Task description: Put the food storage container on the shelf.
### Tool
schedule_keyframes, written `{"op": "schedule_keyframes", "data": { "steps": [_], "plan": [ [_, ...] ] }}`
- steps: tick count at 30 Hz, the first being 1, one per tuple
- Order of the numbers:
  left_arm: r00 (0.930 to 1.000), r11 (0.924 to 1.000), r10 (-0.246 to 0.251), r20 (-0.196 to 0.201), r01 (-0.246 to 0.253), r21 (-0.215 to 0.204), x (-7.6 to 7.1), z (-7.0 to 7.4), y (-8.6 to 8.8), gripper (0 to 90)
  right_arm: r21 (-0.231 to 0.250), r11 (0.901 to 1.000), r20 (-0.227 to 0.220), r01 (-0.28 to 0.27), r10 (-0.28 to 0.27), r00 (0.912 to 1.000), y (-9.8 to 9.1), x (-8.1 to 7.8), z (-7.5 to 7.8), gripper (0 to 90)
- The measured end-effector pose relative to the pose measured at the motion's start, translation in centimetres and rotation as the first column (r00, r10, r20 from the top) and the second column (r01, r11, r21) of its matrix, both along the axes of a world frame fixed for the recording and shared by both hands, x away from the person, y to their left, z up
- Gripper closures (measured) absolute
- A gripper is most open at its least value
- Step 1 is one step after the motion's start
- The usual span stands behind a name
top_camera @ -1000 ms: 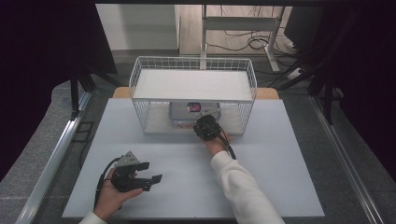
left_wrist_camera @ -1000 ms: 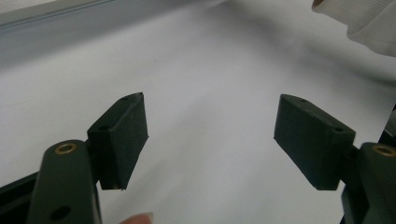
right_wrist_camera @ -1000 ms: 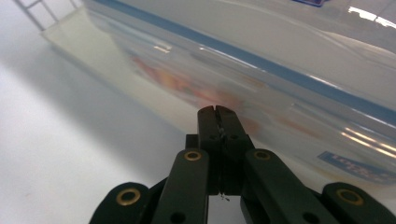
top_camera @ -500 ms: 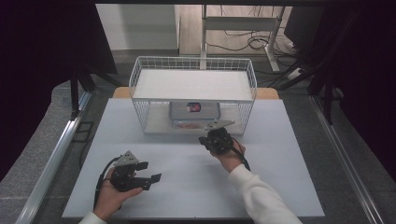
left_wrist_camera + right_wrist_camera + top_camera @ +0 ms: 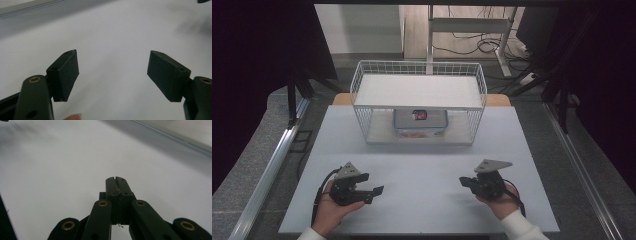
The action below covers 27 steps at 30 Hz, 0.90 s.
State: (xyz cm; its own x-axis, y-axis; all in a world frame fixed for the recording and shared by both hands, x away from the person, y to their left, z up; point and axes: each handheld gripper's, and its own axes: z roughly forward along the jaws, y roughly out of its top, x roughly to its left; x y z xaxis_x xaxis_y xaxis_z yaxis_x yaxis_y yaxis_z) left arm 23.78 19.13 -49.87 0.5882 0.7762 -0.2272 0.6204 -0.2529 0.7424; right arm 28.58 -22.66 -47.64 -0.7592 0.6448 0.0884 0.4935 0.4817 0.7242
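Both hands rest low on the near part of the white worktop, one at each side, well apart from each other.

The left gripper lies in the left hand at the near left, pointing across the worktop toward the right. Its fingers stand apart with a wide gap between the pads — nothing but bare worktop shows between them in the left gripper view. A fingertip of the hand shows at the bottom edge of that view.

The right gripper sits in the right hand at the near right, pointing left toward the other one. Its fingers are pressed together, pad against pad, with nothing between them; the right gripper view looks along them over bare worktop.

At the far side of the worktop stands a white wire rack with a flat shelf on top. Under that shelf, on the rack's lower level and about midway across, lies a flat box with a grey lid and a small red and dark label — well apart from both grippers. Neither gripper touches the rack or the box.
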Motion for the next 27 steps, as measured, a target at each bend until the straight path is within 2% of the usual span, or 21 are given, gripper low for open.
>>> {"op": "schedule_keyframes", "data": {
  "steps": [2, 5, 7, 9, 11, 14, 24, 27],
  "plan": [
    [1.0000, 1.0000, 0.007, 0.002, -0.007, 0.004, -0.2, 0.0, 0.2, 24.6, 0.015, 0.9997, -0.009, 0.019, -0.019, 0.9998, -1.2, -0.8, 0.0, 77.3],
    [0.9997, 0.9997, 0.023, 0.003, -0.023, -0.004, -0.5, 0.0, 0.6, 24.3, 0.018, 0.9975, 0.006, 0.068, -0.069, 0.9976, -2.5, -2.3, -0.4, 56.0],
    [0.9996, 0.9996, 0.028, 0.005, -0.028, -0.005, -0.6, 0.1, 0.7, 24.2, 0.023, 0.9952, 0.008, 0.095, -0.096, 0.9954, -2.9, -2.8, -0.6, 43.8],
    [0.9996, 0.9996, 0.028, 0.006, -0.028, -0.004, -0.8, 0.1, 0.7, 23.9, 0.024, 0.9930, 0.025, 0.115, -0.116, 0.9930, -3.1, -2.8, -0.5, 36.2],
    [0.9997, 0.9997, 0.023, 0.011, -0.023, 0.004, -1.0, 0.1, 0.6, 23.7, 0.033, 0.9912, 0.038, 0.128, -0.129, 0.9908, -3.2, -2.6, -0.4, 32.7],
    [0.9997, 0.9997, 0.013, 0.020, -0.013, 0.021, -1.1, 0.2, 0.4, 23.4, 0.032, 0.9904, 0.031, 0.134, -0.135, 0.9903, -3.2, -2.2, -0.6, 30.1],
    [0.9999, 0.9998, 0.006, 0.014, -0.006, 0.017, -1.0, 0.1, 0.4, 23.1, 0.028, 0.9898, 0.035, 0.140, -0.141, 0.9895, -3.5, -2.2, -0.5, 29.6],
    [0.9999, 0.9998, 0.007, 0.009, -0.008, 0.017, -1.0, 0.1, 0.3, 23.0, 0.025, 0.9917, 0.041, 0.126, -0.127, 0.9911, -3.4, -2.2, -0.5, 29.6]
  ]
}}
